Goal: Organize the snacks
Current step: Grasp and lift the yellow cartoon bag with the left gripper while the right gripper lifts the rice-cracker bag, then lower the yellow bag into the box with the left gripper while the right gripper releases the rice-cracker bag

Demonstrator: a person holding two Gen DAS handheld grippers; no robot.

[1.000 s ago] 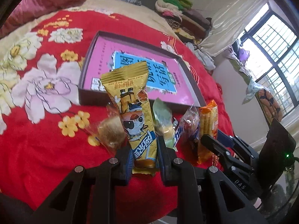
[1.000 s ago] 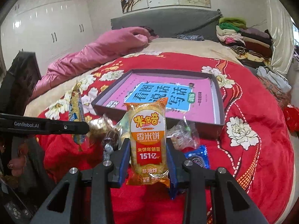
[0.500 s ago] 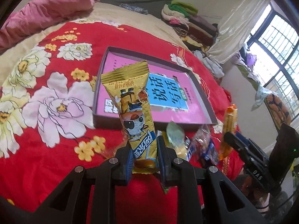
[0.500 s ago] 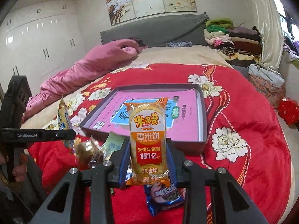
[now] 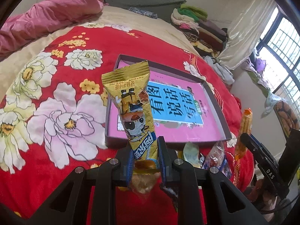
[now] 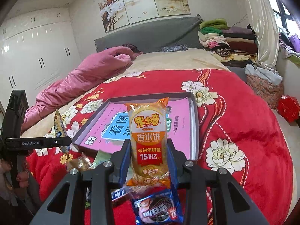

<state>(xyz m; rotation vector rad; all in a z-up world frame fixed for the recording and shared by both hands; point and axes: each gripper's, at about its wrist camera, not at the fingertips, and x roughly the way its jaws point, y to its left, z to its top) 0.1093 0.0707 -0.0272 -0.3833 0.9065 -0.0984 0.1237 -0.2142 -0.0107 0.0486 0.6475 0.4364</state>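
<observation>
Gripping gold snack bar (image 5: 135, 110) upright, left gripper (image 5: 145, 148); right gripper (image 6: 148, 150) clamps rice-cracker pack (image 6: 148, 142).

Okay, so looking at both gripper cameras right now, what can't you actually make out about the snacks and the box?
- Left wrist view: the gold snack packet covers part of the pink box, and the left gripper hides the packet's bottom end.
- Left wrist view: the loose wrapped snacks sit partly behind the right-hand finger; their labels are unreadable.
- Right wrist view: the rice cracker pack blocks the box's printed title.
- Right wrist view: the blue cookie pack is cut off by the bottom edge.
</observation>
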